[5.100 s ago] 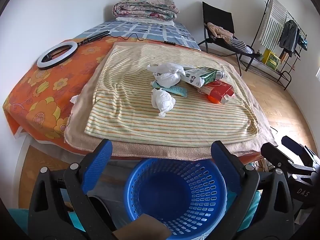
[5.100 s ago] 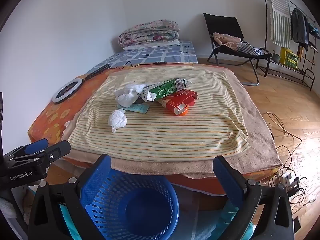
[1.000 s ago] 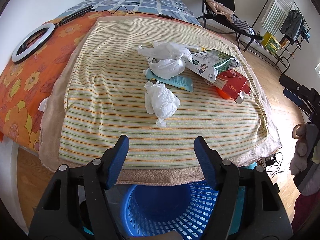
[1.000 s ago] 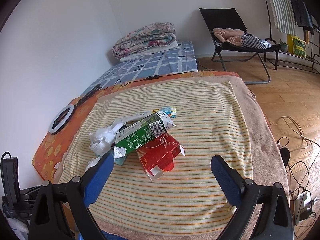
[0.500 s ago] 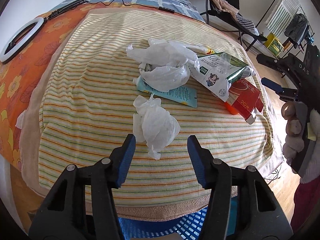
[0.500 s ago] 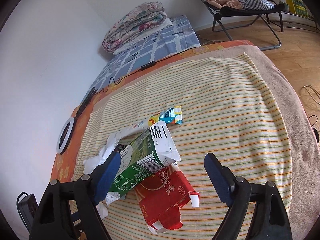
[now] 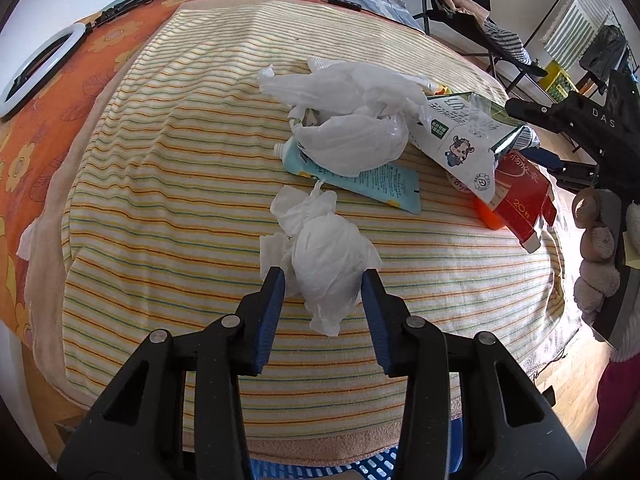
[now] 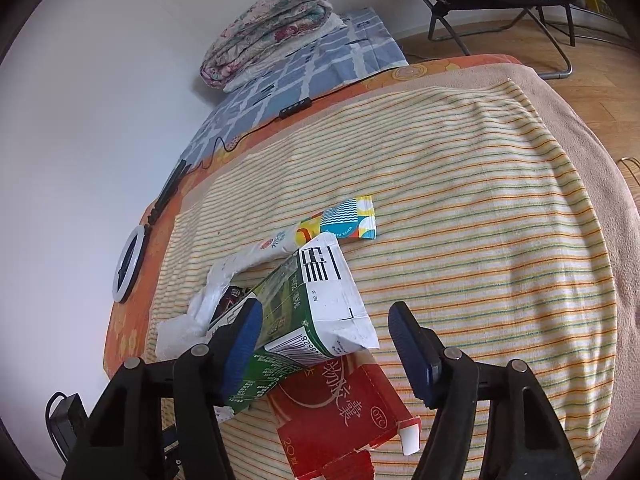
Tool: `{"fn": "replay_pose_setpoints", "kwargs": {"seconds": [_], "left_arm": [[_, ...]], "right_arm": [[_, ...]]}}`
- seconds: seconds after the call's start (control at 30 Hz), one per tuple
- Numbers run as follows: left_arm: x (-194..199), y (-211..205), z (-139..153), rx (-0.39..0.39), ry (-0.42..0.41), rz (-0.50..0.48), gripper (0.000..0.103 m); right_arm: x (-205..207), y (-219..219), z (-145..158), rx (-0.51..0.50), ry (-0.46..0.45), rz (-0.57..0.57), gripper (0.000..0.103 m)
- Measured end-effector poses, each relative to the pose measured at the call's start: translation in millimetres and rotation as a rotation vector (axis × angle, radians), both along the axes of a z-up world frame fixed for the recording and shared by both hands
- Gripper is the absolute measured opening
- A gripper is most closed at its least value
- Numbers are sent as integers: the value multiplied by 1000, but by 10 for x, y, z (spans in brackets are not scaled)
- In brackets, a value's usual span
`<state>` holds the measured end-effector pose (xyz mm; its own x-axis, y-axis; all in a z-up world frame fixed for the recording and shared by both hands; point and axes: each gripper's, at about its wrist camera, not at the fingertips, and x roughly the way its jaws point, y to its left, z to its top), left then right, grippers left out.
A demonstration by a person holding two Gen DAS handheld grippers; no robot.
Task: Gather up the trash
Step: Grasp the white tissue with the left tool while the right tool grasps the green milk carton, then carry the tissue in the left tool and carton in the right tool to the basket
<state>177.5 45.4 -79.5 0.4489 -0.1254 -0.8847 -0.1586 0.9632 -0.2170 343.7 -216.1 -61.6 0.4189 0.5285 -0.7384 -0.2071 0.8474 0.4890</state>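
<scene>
On the striped cloth (image 7: pixel 168 184) lies the trash: two white wads, two cartons, two flat tubes. One tissue wad (image 7: pixel 326 256) sits nearest, right between the blue fingers of the left gripper (image 7: pixel 323 284), whose jaws stand narrow around it, either side just beside the paper; whether they touch it is hard to tell. Behind it, a bigger plastic bag (image 7: pixel 352 120) rests on a teal tube (image 7: pixel 360 178). To the right, a green-and-white carton (image 8: pixel 308 312) leans over a red carton (image 8: pixel 344 416), and the right gripper (image 8: pixel 324 336) straddles the green one's end, jaws wide, left finger against the carton's side, right finger clear. A second, colourful tube (image 8: pixel 340 222) pokes out beyond, its lower end hidden under the carton. One ring light (image 7: pixel 30 72) lies on the orange sheet, cut off by the frame edge. A sliver of blue basket (image 7: pixel 372 466) shows below the bed, mostly hidden. A hand (image 7: pixel 596 256) holds the right gripper.
</scene>
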Motion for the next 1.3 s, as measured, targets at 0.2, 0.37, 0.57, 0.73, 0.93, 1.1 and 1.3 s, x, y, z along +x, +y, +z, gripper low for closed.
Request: {"fn": "replay_pose_setpoints", "kwargs": {"seconds": [0.2,0.37,0.57,0.73,0.93,1.1,1.3], "left_arm": [[-9,-32,-6,6,-6,-18,28],[-54,-22,14,7,-18,-20,24],[-148,63,76,0,-42,-11,18],[-270,123,155,-5,-64,-9,17],[-444,152,303,-10,-100,-17,17],[-584,157,409,-16,-119,-24,16],[-785,97,518,-27,-133,-46,16]], "right_arm": [[-27,17,61,43,-11,16,39],[-179,103,235,33,-80,50,31],[-429,197,460,36,-148,83,24],[-652,228,604,-1,-201,94,24],[-971,213,772,-9,-250,109,24],[-1250,199,881,-36,-288,122,24],[-1555,142,939,-48,-301,145,24]]}}
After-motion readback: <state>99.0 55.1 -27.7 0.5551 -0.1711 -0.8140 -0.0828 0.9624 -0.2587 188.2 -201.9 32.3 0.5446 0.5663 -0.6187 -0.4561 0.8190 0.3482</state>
